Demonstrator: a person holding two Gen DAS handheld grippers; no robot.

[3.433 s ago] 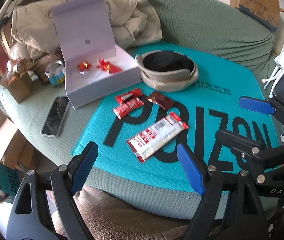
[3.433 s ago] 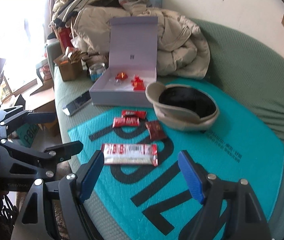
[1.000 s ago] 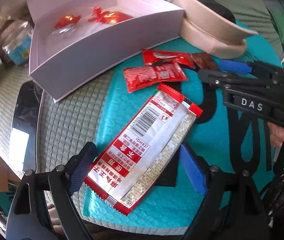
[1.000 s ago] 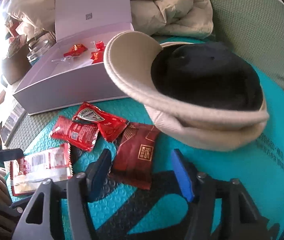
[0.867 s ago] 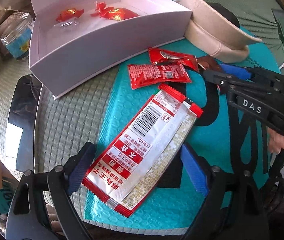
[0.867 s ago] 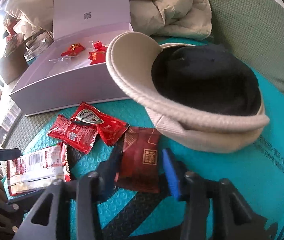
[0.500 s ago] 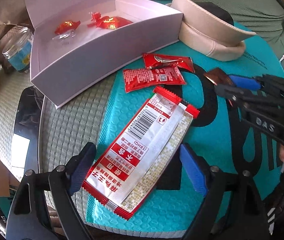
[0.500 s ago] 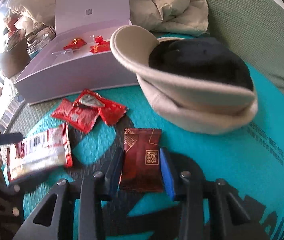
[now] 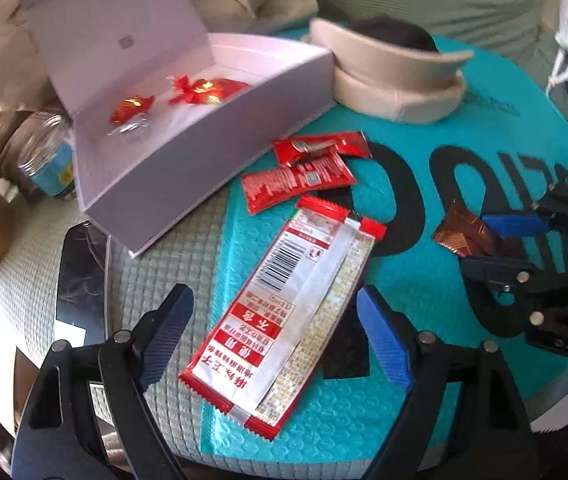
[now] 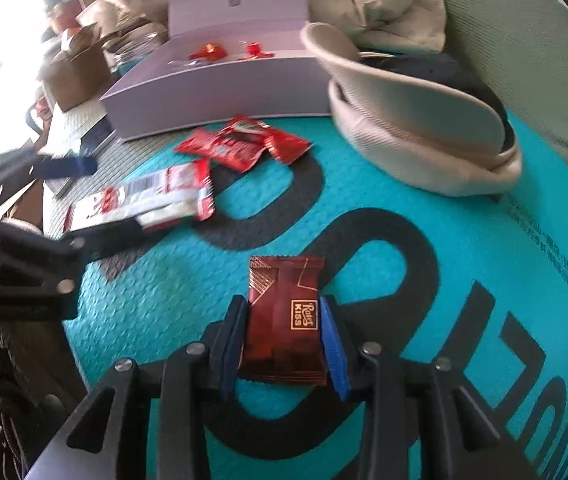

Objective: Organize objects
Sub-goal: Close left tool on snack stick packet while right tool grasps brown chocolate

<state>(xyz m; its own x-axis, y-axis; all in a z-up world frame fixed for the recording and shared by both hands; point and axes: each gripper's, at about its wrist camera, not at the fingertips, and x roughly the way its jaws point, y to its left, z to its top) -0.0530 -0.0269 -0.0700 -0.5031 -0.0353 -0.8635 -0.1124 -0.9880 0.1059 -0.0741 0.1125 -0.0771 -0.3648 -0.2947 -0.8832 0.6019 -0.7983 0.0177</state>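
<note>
My right gripper (image 10: 282, 332) is shut on a dark red chocolate packet (image 10: 284, 316) and holds it over the teal mat (image 10: 464, 240); the packet also shows in the left wrist view (image 9: 464, 236). My left gripper (image 9: 272, 324) is open, its fingers on either side of a long red and white sachet (image 9: 284, 312) lying on the mat. Two small red ketchup packets (image 9: 304, 168) lie beyond it. An open white box (image 9: 188, 128) holds red wrapped candies (image 9: 200, 88).
A beige cap (image 9: 396, 76) lies upside down behind the packets. A phone (image 9: 80, 280) lies left of the mat, a glass jar (image 9: 44, 160) beside the box. Crumpled beige clothes (image 10: 372, 0) are piled at the back of the green couch (image 10: 524, 40).
My right gripper closed on the chocolate packet and drew it back from the cap, away from the ketchup packets. My left gripper stayed open over the long sachet.
</note>
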